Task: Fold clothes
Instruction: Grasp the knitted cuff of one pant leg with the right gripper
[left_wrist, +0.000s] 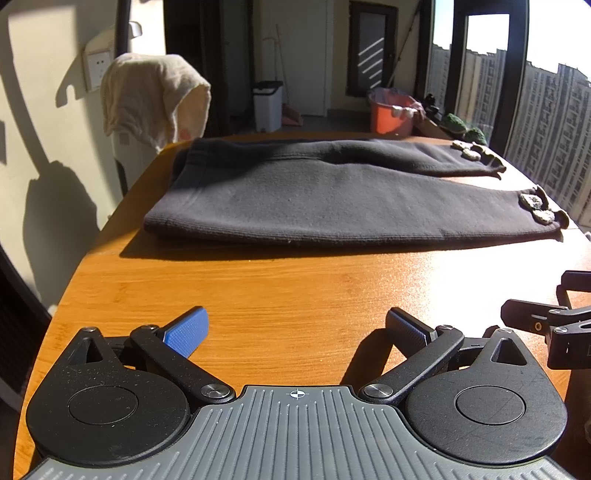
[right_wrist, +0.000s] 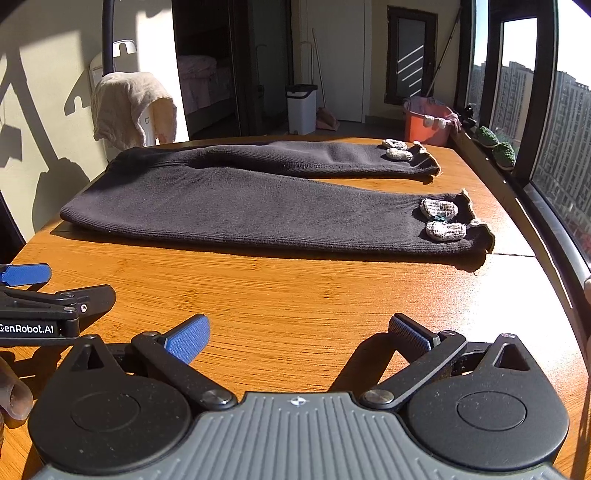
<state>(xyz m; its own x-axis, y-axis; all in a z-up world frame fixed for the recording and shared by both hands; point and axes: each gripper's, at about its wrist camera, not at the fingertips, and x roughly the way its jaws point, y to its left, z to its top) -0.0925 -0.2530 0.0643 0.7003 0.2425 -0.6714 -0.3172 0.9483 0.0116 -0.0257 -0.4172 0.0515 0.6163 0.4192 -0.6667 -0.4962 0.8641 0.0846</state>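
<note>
A: Left tool (left_wrist: 297, 330): ribbed grey housing with a small crosshair mark at its front edge, flanked by two round black discs, each with a raised circular cap.

B: Linkage?

A: Black bars on silver pivot screws; triangular cut-outs in the outer brackets. Finger pads (left_wrist: 188, 332) are blue and knurled.

B: Right tool (right_wrist: 299, 334)?

A: Same build, same blue textured pads (right_wrist: 186, 338). Seen from it, the neighbouring tool's black side carries white "GenRobot.AI" lettering (right_wrist: 27, 328) and small screws.
</note>
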